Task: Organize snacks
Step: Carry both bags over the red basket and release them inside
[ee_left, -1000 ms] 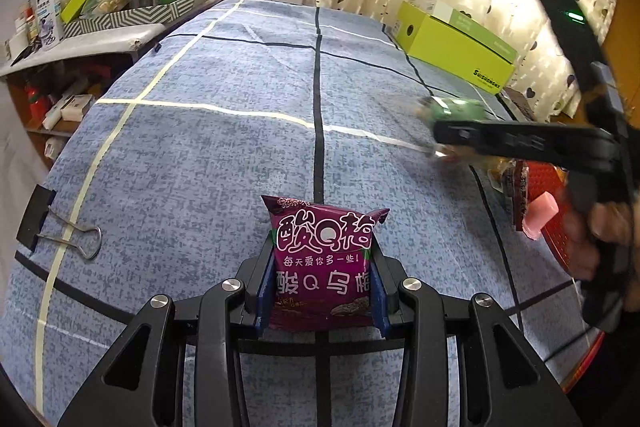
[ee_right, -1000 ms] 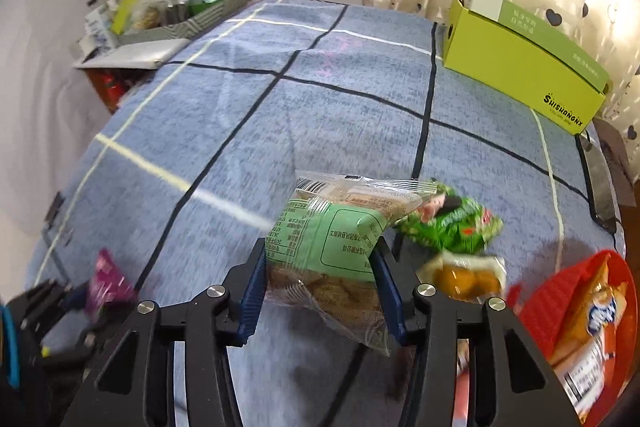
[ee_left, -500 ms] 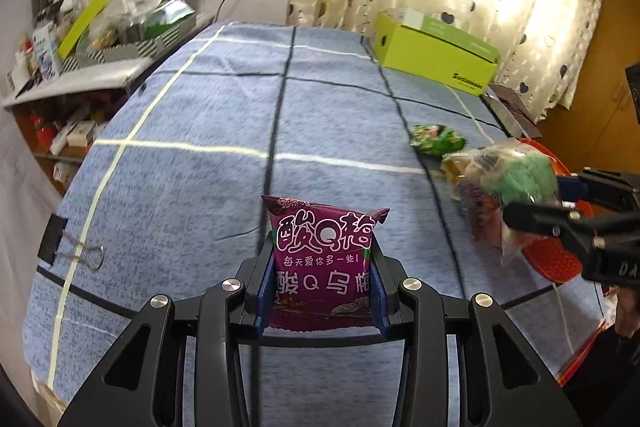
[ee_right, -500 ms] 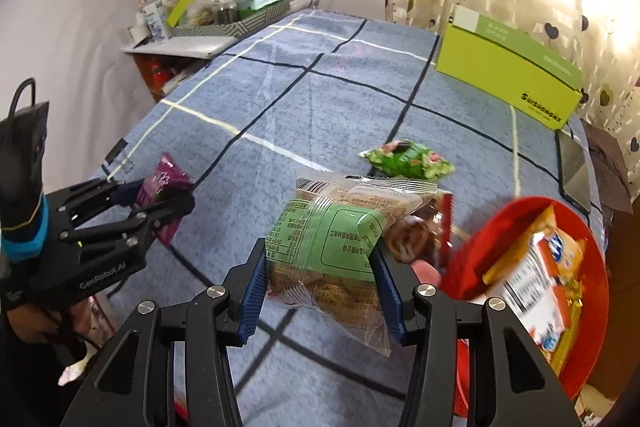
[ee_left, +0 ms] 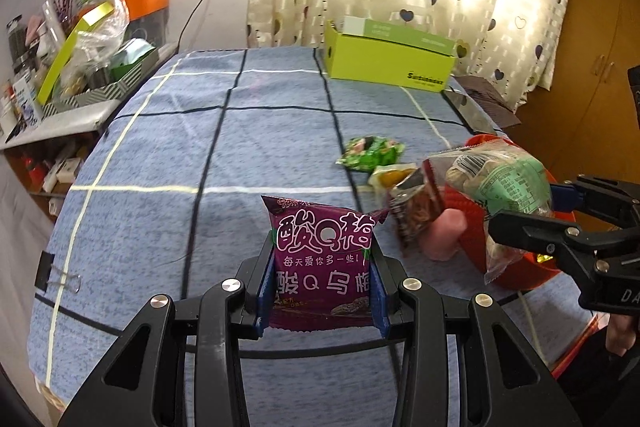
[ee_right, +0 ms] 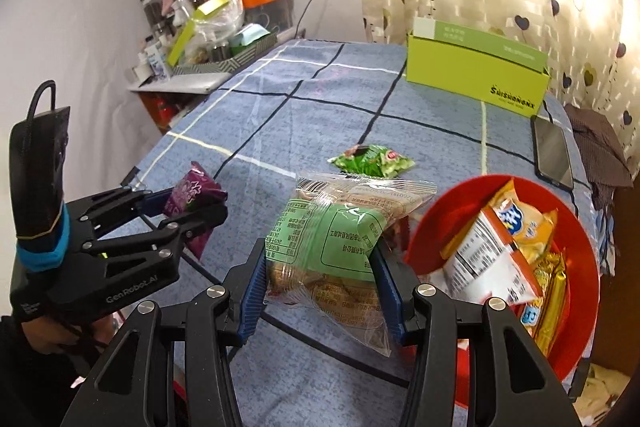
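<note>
A purple packet (ee_left: 322, 259) is being gripped upright in the left claw (ee_left: 320, 287), clamped between the two blue pads and held above the blue checked cloth of the worktop (ee_left: 160, 155). A clear bag with a green label (ee_right: 332, 243) is being gripped in the right claw (ee_right: 326, 291), clenched on it from both sides, and it is being held just beside the rim of the red bowl (ee_right: 576, 227). The job is judged to be partly done: several packets are already lying in the bowl, among them an orange-and-white bag (ee_right: 492, 247) standing at a tilt and some yellow wrapped pieces (ee_right: 554, 291) along the near wall. What is left is being counted now: the two packets in the claws are not yet in the bowl, and a green packet (ee_right: 370, 163) is lying loose on the cloth, apart from the bowl. In the left view a small yellow packet (ee_left: 390, 175), a dark reddish packet (ee_left: 416, 203) and something pink (ee_left: 446, 235) are being seen close to the bowl's outer side; whether they are touching it cannot be told. A yellow-green box (ee_right: 476, 75) is standing open at the far end of the worktop, its contents hidden, and a phone (ee_right: 552, 155) is lying beside it.
</note>
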`<state>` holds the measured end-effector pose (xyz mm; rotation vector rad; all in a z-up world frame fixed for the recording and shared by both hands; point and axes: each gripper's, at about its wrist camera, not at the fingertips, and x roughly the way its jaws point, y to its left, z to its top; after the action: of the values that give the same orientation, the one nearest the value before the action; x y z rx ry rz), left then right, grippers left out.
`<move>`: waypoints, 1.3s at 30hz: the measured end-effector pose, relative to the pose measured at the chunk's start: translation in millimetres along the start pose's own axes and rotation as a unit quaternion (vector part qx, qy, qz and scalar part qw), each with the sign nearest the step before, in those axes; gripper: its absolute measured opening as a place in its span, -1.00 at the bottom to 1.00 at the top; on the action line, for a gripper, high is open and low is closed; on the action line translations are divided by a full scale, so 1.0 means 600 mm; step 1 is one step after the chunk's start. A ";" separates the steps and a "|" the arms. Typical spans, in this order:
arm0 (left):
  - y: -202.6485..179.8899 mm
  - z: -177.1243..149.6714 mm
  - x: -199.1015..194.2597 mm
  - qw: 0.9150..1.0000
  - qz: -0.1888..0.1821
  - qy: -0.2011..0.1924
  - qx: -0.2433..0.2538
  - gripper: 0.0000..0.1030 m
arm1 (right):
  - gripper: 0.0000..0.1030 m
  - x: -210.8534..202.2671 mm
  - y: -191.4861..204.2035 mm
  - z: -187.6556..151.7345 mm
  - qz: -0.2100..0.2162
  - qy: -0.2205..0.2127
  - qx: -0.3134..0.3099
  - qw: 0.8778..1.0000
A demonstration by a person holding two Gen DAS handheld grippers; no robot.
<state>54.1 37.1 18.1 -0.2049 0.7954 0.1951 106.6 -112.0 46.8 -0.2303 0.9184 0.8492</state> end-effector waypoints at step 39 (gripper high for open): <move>-0.148 0.039 0.049 0.997 -0.062 0.004 0.048 -0.22 | -0.06 -0.068 -0.144 -0.059 -0.032 -0.021 0.107 0.994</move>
<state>112.5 -39.7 22.5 -0.1632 0.7944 0.0378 135.7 -209.6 42.4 -0.0552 0.9499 0.6876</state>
